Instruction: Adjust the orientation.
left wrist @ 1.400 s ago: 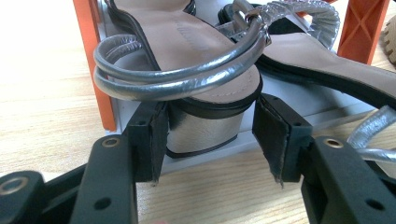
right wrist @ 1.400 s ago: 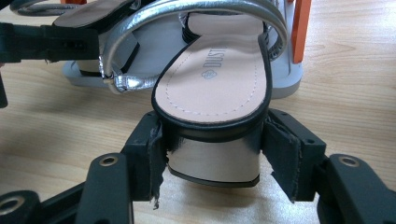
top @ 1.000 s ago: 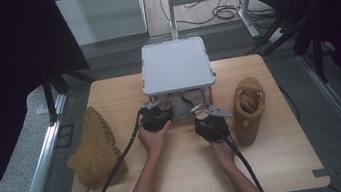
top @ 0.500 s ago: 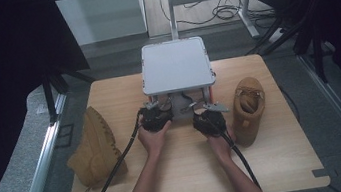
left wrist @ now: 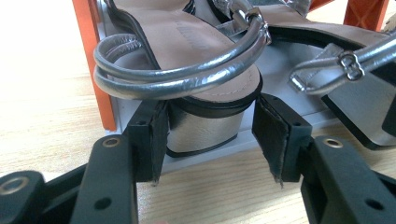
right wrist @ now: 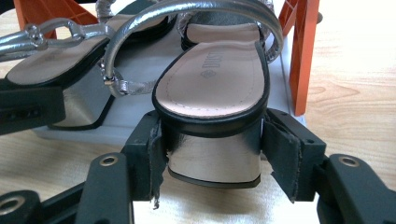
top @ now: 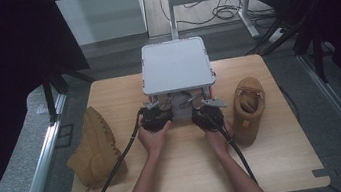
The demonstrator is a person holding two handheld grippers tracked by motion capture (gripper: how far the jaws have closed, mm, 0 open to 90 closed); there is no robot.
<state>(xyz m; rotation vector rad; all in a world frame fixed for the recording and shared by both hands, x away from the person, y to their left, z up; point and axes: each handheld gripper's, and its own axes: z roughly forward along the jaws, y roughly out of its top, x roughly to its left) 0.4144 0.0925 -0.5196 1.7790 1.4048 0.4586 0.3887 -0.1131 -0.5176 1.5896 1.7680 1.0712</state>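
Two silver sandals sit on the lower shelf of a grey rack (top: 177, 65) at the tabletop's far middle. The left gripper (left wrist: 210, 140) brackets the left sandal (left wrist: 205, 70) heel, left pad touching, right pad apart. The right gripper (right wrist: 212, 144) clamps the right sandal (right wrist: 215, 84) heel. One tan boot (top: 96, 149) lies near the left edge, another (top: 247, 108) near the right.

The rack (top: 177, 67) stands at 12 o'clock of the table (top: 196, 183) and blocks the way forward; its orange legs (left wrist: 95, 60) close the shelf mouth on both sides. One boot (top: 96, 149) lies at 9 o'clock, another boot (top: 248, 107) at 3 o'clock. Toward 6 o'clock the board is free around the forearms.
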